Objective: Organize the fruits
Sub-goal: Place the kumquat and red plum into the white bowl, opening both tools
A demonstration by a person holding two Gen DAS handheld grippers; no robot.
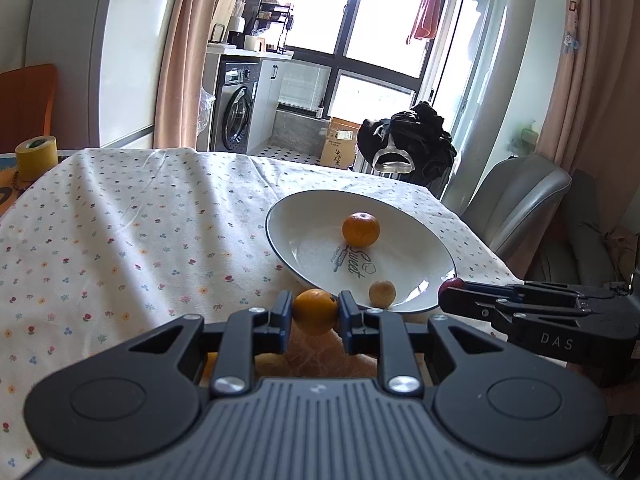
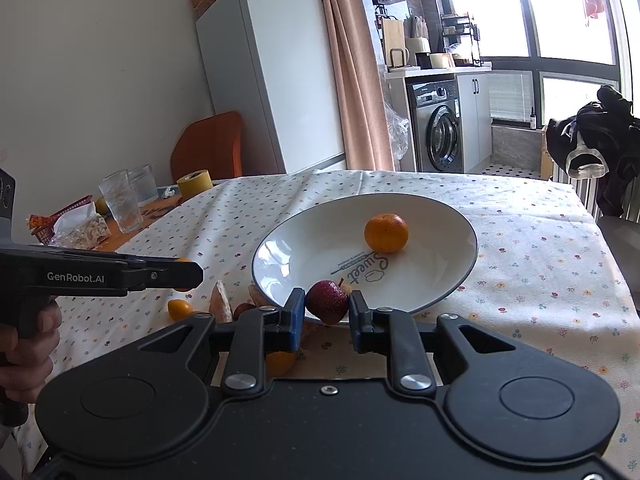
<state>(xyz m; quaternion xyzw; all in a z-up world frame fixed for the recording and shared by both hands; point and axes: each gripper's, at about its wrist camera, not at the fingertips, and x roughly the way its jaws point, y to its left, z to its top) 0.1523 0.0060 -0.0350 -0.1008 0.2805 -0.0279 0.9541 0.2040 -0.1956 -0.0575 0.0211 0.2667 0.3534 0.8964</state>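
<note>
Left gripper (image 1: 315,312) clamps kumquat; right gripper (image 2: 327,307) clamps red fruit.

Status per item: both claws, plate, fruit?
Left claw: shut on a small orange fruit, held near the plate rim.
Right claw: shut on a red fruit.
Plate: on the tablecloth, holds a mandarin and a tan fruit.

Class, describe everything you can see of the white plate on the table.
The white plate is a shallow, glossy, ceramic-looking dish with a thin dark rim and "Sweet" printed inside. It rests on the floral tablecloth. A mandarin lies near its middle and a small tan fruit near its front edge. The right gripper, holding a red fruit, overlaps that edge.
</note>
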